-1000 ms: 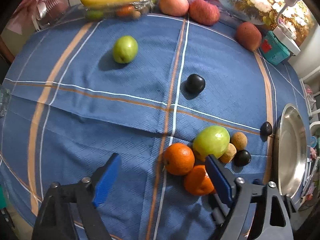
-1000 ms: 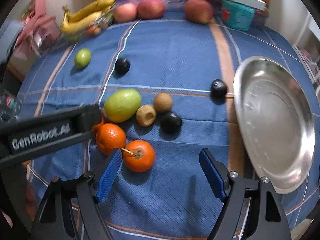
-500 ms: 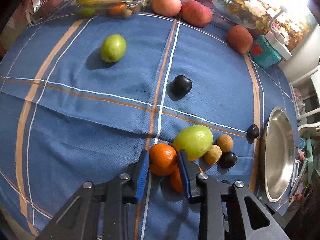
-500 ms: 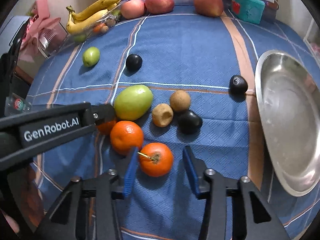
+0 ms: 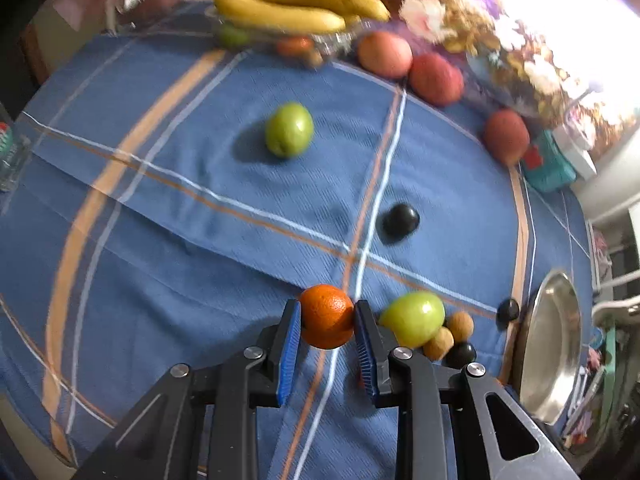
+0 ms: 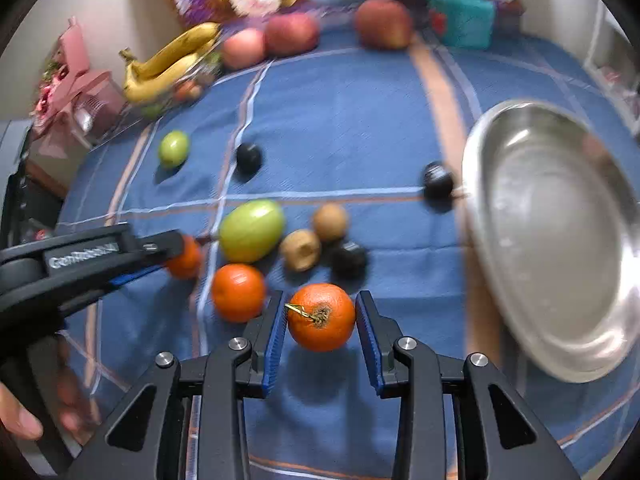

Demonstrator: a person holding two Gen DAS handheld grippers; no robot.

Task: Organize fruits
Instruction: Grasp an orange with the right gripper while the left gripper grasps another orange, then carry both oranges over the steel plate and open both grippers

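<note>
Three oranges are in play on the blue checked cloth (image 5: 200, 208). My left gripper (image 5: 327, 312) has one orange (image 5: 327, 322) between its blue pads; the jaws are closing and both pads press on it. The right wrist view shows that same gripper (image 6: 176, 256) from the side, with its orange (image 6: 185, 259). My right gripper (image 6: 320, 300) holds a stemmed orange (image 6: 321, 317) between its pads, jaws also closing, pads against its sides. The third orange (image 6: 238, 292) lies loose on the cloth just left of it.
A steel dish (image 6: 560, 320) sits at the right table edge. Near the oranges lie a big green fruit (image 6: 252, 230), two brown fruits (image 6: 330, 222) and dark plums (image 6: 349, 259). A small green fruit (image 5: 289, 130), bananas (image 5: 288, 8) and red apples (image 5: 436, 78) lie farther back.
Both grippers went from wide open to closed, each around an orange. The left gripper's orange has risen off the cloth, away from the pile.
</note>
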